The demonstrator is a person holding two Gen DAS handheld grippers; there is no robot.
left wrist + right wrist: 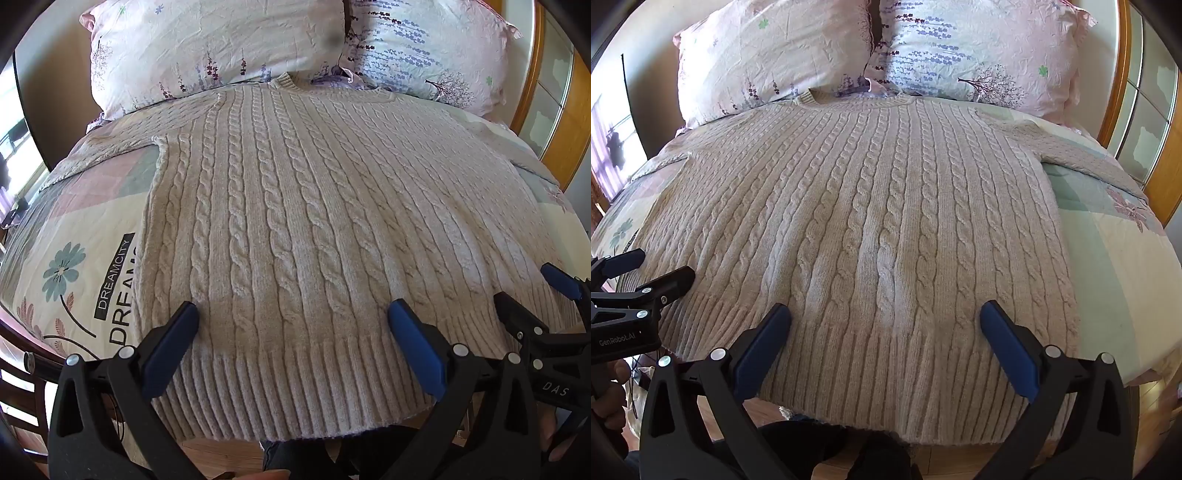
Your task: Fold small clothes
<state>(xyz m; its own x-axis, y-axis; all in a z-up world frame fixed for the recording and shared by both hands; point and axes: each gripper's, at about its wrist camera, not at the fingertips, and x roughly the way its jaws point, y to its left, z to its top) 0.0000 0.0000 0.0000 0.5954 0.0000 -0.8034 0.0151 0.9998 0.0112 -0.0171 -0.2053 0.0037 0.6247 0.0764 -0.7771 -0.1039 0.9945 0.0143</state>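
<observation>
A beige cable-knit sweater (295,206) lies flat on the bed, collar toward the pillows, ribbed hem hanging over the near edge. It also fills the right wrist view (871,221), with one sleeve stretched to the right (1082,155). My left gripper (293,314) is open, just above the hem on the sweater's left half, holding nothing. My right gripper (885,314) is open above the hem on the right half, empty. The right gripper also shows in the left wrist view (524,284), and the left gripper in the right wrist view (661,264).
Two floral pillows (221,48) (979,48) lie at the head of the bed. A patterned bedspread (74,258) lies under the sweater. A wooden bed frame (1167,155) runs along the right. Wooden floor (221,458) shows below the near edge.
</observation>
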